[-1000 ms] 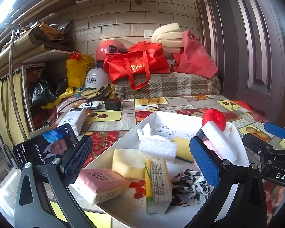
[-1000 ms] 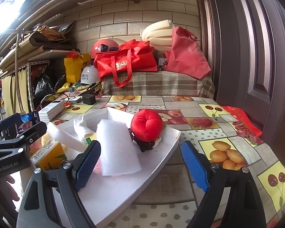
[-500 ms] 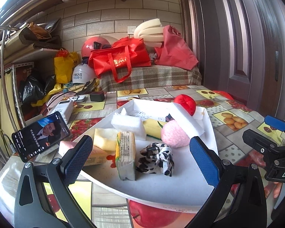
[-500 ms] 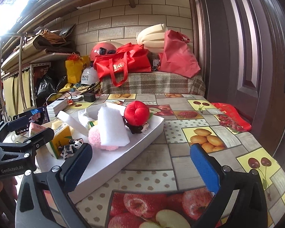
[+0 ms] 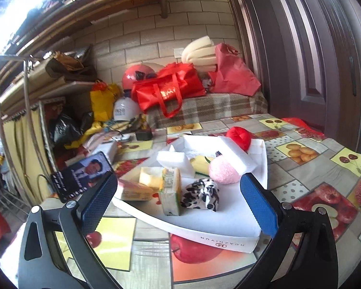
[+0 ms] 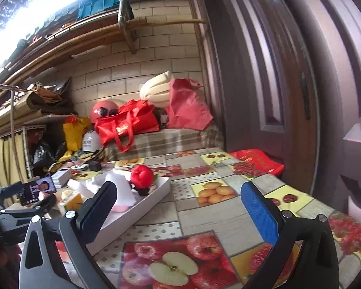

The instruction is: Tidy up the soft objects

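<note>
A white tray [image 5: 228, 226] on the fruit-print table holds several soft things: a red plush ball [image 5: 238, 137], a pink fluffy ball [image 5: 222, 172], white foam blocks [image 5: 175, 160], yellow sponges [image 5: 150, 179], a tissue pack [image 5: 170, 192] and a black-and-white scrunchie [image 5: 202, 193]. My left gripper [image 5: 178, 202] is open and empty, just in front of the tray. My right gripper [image 6: 178, 207] is open and empty, back from the tray [image 6: 142, 207], over the table. The red ball [image 6: 142, 173] also shows in the right wrist view.
A phone [image 5: 80, 175] leans at the table's left edge. A power bank [image 5: 107, 149] and a black box [image 5: 144, 134] lie behind it. Red bags [image 5: 168, 89] sit on a plaid bench at the back. A brown door [image 6: 288, 96] stands on the right.
Both grippers have pulled back and up from the tray, which now sits farther off. Both stay open and empty. The objects in the tray have not moved.
</note>
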`<state>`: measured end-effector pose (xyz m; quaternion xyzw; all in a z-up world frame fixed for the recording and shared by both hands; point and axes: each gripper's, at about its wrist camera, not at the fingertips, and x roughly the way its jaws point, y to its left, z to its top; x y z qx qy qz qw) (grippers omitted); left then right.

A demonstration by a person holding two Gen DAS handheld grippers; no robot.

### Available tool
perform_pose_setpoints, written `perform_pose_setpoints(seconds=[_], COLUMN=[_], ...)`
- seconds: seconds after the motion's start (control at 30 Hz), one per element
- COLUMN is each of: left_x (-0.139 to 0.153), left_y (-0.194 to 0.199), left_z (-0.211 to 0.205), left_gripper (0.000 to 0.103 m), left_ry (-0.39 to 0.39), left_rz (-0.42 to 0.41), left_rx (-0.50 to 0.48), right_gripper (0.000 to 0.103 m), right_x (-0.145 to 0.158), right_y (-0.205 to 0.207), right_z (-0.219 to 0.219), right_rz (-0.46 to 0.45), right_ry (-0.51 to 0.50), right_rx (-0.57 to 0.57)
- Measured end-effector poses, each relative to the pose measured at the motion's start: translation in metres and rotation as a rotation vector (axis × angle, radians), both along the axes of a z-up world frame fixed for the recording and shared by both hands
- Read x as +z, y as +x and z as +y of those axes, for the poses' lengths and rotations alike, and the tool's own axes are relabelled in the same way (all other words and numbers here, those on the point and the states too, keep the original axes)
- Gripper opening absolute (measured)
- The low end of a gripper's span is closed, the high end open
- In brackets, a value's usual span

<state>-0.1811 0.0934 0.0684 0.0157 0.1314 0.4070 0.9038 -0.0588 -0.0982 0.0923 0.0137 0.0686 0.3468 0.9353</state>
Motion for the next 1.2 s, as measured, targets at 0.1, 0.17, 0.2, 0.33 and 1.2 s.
perform_pose_setpoints(seconds=[0.1,0.17,0.2,0.33,1.2], left_x=[0.004,0.002,0.000,-0.015,-0.015], left_y=[-0.010,-0.008,-0.005,0.009,0.016], left_z=[-0.014,-0.012,-0.007,0.016,0.001], left_gripper=[0.103,0.103,0.103,0.103,0.103], left_ry=[0.014,-0.032,-0.081,-0.281,-0.197], left_rz=[-0.050,-0.042,-0.026,0.055,0.114], left_rx=[0.032,0.030,0.012,-0.004,-0.014], right_gripper=[0.103,0.103,0.103,0.103,0.103], right_x=[-0.003,-0.005,-0.005,-0.006,-0.003], right_y=[0.008,0.016,0.018,0.015,0.001], right_z=[0.000,0.000,0.000,-0.008,-0.009], right_rz=[0.047,0.087,0.096,0.088,0.024], right_ry=[-0.048,-0.051,-0.049,-0.016,-0.020], right_rx=[-0.023,-0.037,-0.044,-0.038,-0.035])
